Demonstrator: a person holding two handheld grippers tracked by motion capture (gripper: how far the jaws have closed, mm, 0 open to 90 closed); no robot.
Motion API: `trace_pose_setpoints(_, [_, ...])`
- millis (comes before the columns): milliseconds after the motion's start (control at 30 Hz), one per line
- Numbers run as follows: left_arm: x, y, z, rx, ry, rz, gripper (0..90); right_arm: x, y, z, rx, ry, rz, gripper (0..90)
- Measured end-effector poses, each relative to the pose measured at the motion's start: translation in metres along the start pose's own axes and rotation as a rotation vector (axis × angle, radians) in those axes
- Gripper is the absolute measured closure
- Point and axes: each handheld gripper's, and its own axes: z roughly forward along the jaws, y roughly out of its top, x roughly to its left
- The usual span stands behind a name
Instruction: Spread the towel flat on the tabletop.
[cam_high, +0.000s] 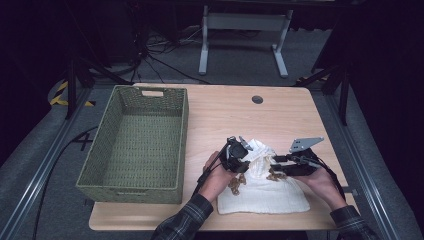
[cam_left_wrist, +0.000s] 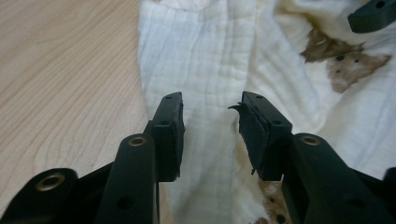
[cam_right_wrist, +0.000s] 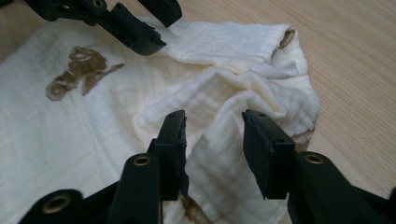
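A cream cloth with brown animal prints lies crumpled on the wooden table, bunched into folds at its far end. My left gripper hovers over the cloth's left part and my right gripper over its right part, their tips close together. In the left gripper view the left gripper stands open just above a flat strip of cloth. In the right gripper view the right gripper is open, with a raised fold of cloth between its jaws and the pads not pressing it.
A green woven basket stands empty on the table's left half. A round cable hole sits near the table's far edge. Bare wood lies beyond the cloth and to its right. A white stand is on the floor behind.
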Motion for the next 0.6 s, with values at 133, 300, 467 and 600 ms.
trace_pose_setpoints(133, [0.002, -0.001, 0.003, 0.015, -0.005, 0.002, 83.7, -0.005, -0.003, 0.003, 0.014, -0.019, 0.007, 81.1])
trace_pose_setpoints(300, [0.008, -0.003, -0.005, -0.013, -0.005, -0.033, 89.7, -0.011, -0.006, -0.01, -0.019, -0.051, 0.013, 86.9])
trace_pose_setpoints(467, [0.009, -0.004, -0.009, -0.04, -0.002, -0.043, 89.7, -0.02, -0.008, -0.023, -0.045, -0.092, 0.022, 87.2])
trace_pose_setpoints(600, [0.005, -0.003, -0.007, -0.04, -0.014, -0.036, 87.1, -0.031, -0.01, -0.025, -0.028, -0.132, 0.02, 87.1])
